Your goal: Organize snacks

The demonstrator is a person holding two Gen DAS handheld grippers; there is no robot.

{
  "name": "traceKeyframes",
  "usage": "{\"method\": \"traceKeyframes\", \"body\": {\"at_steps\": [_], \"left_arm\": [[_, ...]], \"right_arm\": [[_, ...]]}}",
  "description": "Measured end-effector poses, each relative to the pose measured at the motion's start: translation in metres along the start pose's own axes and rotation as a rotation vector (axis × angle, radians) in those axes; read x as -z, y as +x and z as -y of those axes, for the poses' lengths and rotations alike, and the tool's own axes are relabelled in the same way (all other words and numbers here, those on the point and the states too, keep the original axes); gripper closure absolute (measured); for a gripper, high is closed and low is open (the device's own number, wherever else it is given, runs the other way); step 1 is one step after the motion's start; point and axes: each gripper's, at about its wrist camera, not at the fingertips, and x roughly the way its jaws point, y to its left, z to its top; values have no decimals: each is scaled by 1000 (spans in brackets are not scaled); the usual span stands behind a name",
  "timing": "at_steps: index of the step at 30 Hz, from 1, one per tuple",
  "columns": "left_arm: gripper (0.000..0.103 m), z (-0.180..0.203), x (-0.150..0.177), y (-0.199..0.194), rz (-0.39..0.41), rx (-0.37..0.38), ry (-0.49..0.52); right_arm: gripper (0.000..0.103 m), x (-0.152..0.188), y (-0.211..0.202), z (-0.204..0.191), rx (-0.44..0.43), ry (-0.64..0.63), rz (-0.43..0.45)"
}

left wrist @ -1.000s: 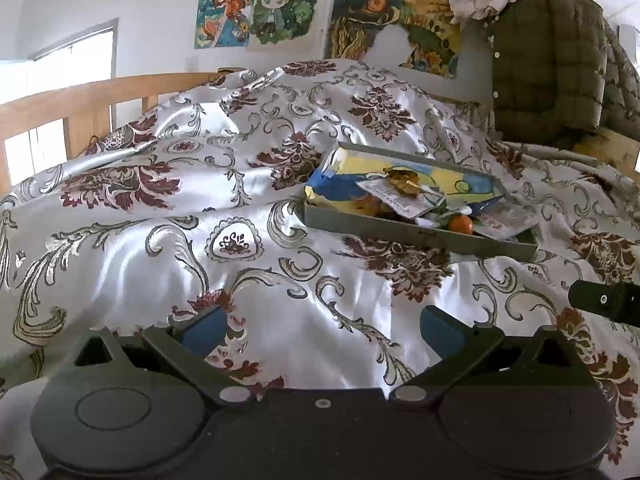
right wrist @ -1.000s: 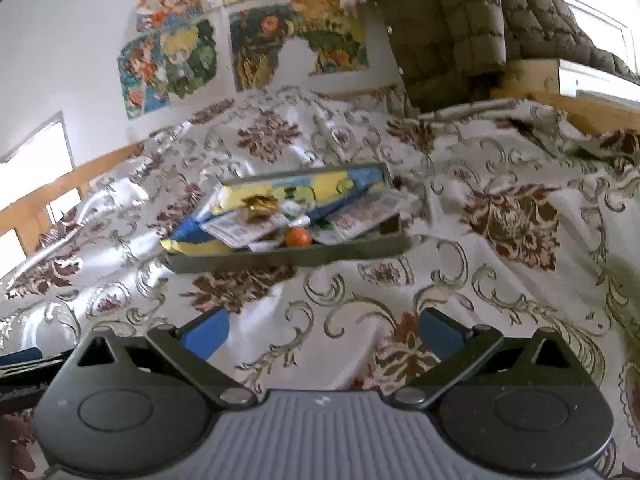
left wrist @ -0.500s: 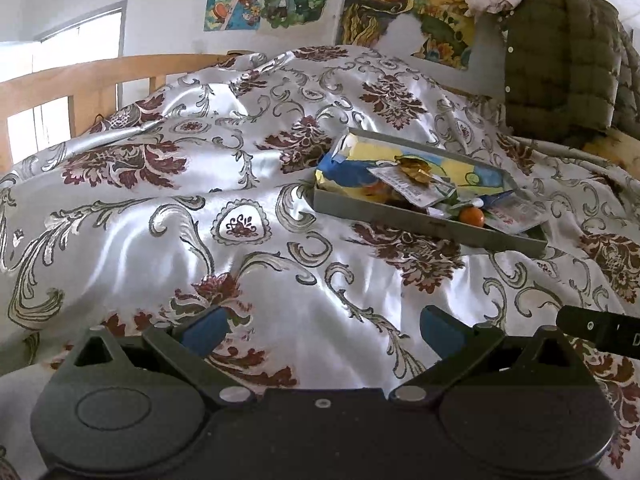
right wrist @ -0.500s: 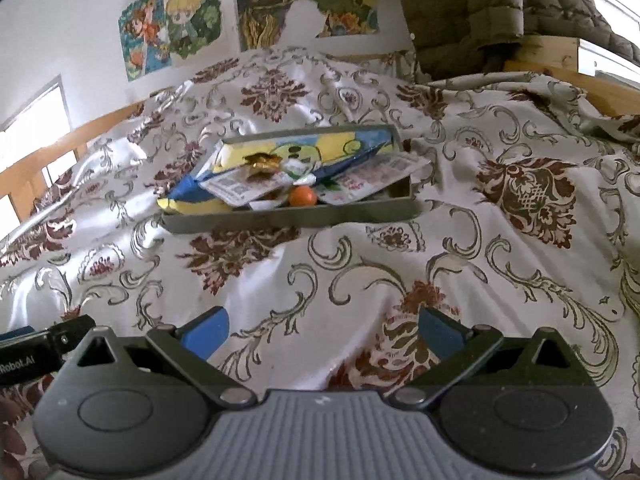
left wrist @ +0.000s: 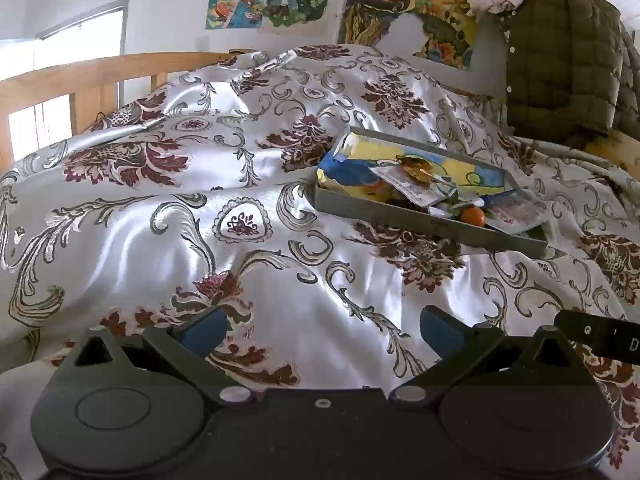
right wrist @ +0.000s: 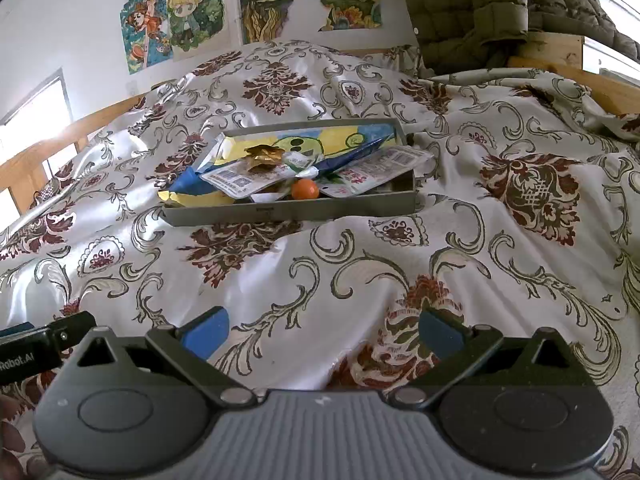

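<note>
One grey tray on the bed holds several snack packets and one orange ball. My left tongs and right tongs both gape wide, empty.

The left gripper is black with blue pads and silver screws; the right gripper has a grey ribbed middle and round discs.

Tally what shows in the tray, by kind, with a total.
Round orange snack: 1
Gold crinkled wrapper: 1
White printed packets: 2 at least
Big yellow-and-blue bag: 1
Total visible in the grey tray: at least 5; some snacks underneath are hidden.
</note>
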Motion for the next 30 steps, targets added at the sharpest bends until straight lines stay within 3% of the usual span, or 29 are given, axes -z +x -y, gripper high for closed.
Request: {"method": "traceKeyframes", "body": {"at_steps": [30], "left_arm": [[1,-2,0,0,-5,0,-2]], "right_arm": [[0,1,1,-1,-1,-3,-7]]}}
